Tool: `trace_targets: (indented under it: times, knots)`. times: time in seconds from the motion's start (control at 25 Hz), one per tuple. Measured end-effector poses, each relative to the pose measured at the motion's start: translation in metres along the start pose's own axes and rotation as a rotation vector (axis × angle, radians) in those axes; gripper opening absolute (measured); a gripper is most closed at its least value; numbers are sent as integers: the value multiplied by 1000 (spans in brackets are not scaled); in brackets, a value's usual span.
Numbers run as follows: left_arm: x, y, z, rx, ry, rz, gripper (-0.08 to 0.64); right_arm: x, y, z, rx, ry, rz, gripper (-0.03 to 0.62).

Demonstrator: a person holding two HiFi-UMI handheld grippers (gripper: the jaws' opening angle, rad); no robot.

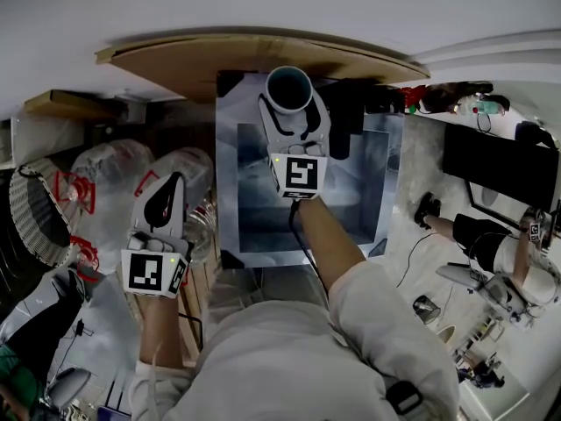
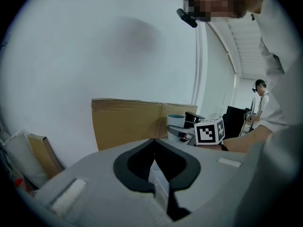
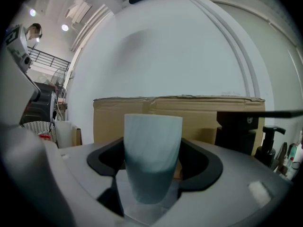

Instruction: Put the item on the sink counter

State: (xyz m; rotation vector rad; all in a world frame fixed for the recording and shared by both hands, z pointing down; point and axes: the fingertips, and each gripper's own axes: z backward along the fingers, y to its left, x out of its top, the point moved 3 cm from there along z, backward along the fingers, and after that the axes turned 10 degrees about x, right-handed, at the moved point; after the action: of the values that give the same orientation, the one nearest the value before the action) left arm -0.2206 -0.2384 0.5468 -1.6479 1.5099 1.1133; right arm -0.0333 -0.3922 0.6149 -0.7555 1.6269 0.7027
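A pale blue-green cup (image 3: 151, 155) stands upright between the jaws of my right gripper (image 3: 152, 183), which is shut on it. In the head view this gripper (image 1: 294, 117) holds the cup (image 1: 289, 89) over the far end of the steel sink (image 1: 226, 174). The cup (image 2: 175, 122) also shows small in the left gripper view, beside the marker cube. My left gripper (image 1: 165, 202) hangs to the left of the sink. Its jaws (image 2: 154, 174) meet with nothing between them.
A cardboard sheet (image 1: 254, 55) leans on the white wall behind the sink. Black items and a pump bottle (image 3: 268, 145) stand at the sink's right. Plastic bags (image 1: 110, 169) and a wicker basket (image 1: 35, 213) lie to the left. Another person (image 1: 491, 244) is on the right.
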Motion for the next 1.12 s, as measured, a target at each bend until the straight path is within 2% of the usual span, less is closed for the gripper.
trace_targets:
  times: [0.72,1.12]
  knots:
    - [-23,-3,-2,2,35,-3,5,-28,-3,-2,8,2,-7,354]
    - [-28,-7,-6,-5,41,-2,6,-27,3,1,26,-50,26,356]
